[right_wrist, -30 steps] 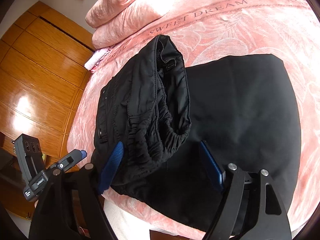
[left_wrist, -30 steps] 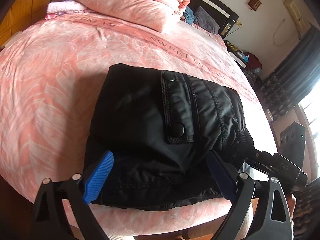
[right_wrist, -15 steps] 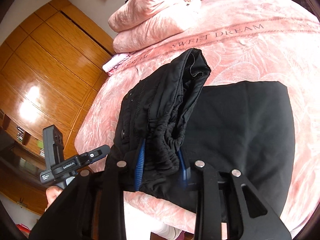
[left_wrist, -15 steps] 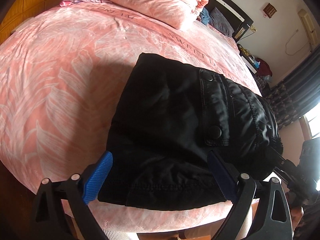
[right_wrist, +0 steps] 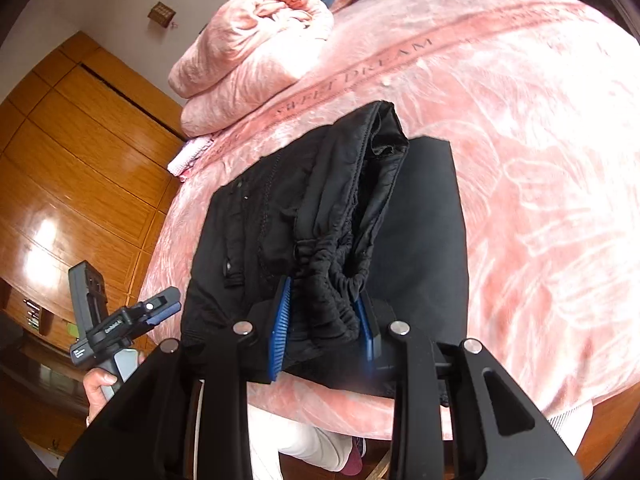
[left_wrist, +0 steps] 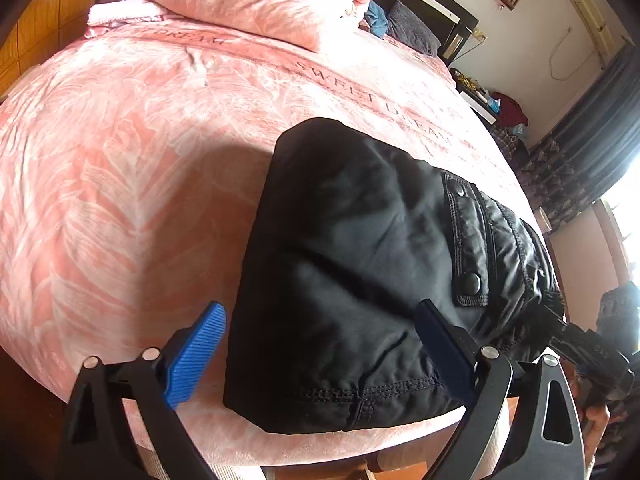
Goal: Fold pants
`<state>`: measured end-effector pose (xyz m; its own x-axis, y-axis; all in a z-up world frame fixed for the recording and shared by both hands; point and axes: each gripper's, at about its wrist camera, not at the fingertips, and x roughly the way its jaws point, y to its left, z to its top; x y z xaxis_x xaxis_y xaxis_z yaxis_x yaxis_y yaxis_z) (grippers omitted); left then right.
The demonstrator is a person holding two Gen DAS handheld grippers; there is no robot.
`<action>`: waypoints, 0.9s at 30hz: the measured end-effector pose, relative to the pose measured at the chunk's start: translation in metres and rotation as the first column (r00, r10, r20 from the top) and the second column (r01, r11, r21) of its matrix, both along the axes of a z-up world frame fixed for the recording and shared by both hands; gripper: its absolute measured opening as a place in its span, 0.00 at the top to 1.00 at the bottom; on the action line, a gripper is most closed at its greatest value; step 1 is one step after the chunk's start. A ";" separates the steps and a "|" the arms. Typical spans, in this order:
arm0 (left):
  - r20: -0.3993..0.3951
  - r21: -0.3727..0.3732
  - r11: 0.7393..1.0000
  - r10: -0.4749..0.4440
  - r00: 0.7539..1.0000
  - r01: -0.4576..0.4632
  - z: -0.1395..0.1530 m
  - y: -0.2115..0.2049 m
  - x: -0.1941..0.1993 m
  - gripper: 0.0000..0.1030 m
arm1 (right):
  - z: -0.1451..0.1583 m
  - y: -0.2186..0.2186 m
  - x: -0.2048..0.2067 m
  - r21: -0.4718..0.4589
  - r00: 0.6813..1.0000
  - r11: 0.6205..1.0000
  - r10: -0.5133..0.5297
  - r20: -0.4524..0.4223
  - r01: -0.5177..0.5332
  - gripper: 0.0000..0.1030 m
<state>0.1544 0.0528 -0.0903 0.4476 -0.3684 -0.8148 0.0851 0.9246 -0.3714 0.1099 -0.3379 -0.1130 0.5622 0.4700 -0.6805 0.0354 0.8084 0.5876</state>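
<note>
Black pants (left_wrist: 360, 240) lie folded near the front edge of the pink bed (left_wrist: 120, 200). My left gripper (left_wrist: 320, 348) is open, its blue pads (left_wrist: 196, 354) straddling the near hem edge without pressing it. In the right wrist view the pants (right_wrist: 420, 240) lie flat, and their bunched elastic waistband (right_wrist: 332, 280) is raised. My right gripper (right_wrist: 324, 328) is shut on that waistband, blue pads squeezing the gathered cloth. The left gripper (right_wrist: 160, 308) shows at the lower left, held by a hand (right_wrist: 100, 384). The right gripper's body (left_wrist: 580, 340) shows at the pants' right end.
A folded pink duvet (right_wrist: 256, 52) lies at the bed's head, with a small pink cloth (right_wrist: 188, 158) beside it. A wooden wardrobe (right_wrist: 80, 152) stands on one side; a nightstand (left_wrist: 480, 96) and dark curtains (left_wrist: 580, 152) stand on the other. The bed's front edge (left_wrist: 320, 444) runs just under both grippers.
My right gripper closed on the bunched waistband and has drawn it up and along the bed. The left gripper stayed open and shifted sideways, so the pants now sit further right in its view.
</note>
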 end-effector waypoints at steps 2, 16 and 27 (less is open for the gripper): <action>0.001 0.012 1.000 -0.012 1.000 0.012 0.000 -0.006 0.000 0.07 | -0.016 -0.001 0.001 -0.014 0.999 1.000 0.001 -0.040 -0.002 0.69; 0.043 0.162 0.985 -0.069 0.997 0.061 0.004 -0.034 -0.003 0.07 | 0.018 -0.012 0.035 -0.170 1.000 0.985 -0.001 -0.020 -0.003 0.29; 0.054 0.216 0.974 -0.082 0.995 0.069 0.005 -0.041 -0.004 0.04 | -0.026 -0.013 0.103 -0.008 0.988 0.998 0.059 -0.145 -0.061 0.34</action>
<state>0.1500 0.0118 -0.0849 0.4775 -0.2232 -0.8498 0.1745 0.9720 -0.1573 0.2125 -0.3509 -0.1391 0.4285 0.4906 -0.7587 0.0707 0.8189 0.5695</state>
